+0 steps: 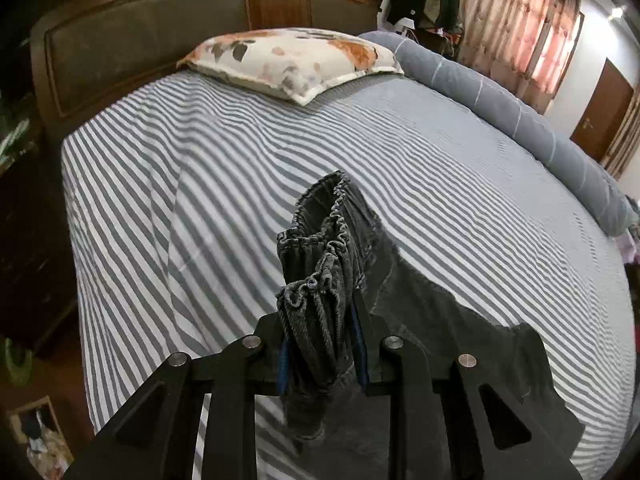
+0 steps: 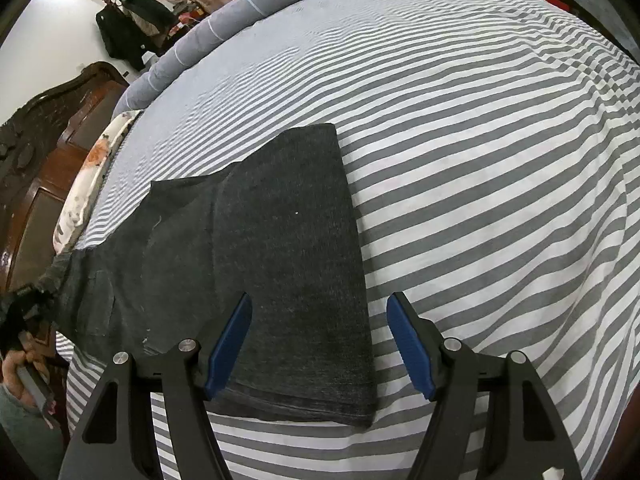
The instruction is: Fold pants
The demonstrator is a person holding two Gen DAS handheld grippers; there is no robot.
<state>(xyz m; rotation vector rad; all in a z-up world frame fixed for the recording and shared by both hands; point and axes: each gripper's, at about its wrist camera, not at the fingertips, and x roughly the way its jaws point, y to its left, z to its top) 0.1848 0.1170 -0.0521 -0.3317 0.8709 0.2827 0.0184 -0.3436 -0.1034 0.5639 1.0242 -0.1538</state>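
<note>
Dark, soft, limp pants [image 2: 280, 240] lie across the striped bed [image 2: 500, 160], their bunched elastic waistband pinched in the left tongs [image 1: 320, 344], while the right tongs [image 2: 320, 344] gape wide over the leg hems, likely the best grip.

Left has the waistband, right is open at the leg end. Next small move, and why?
Probably close the right gripper on the leg end of the pants. Its jaws stand open around that cloth, lying flat on the striped bed, while the left gripper already clamps the bunched waistband. Both ends need holding to fold.
</note>
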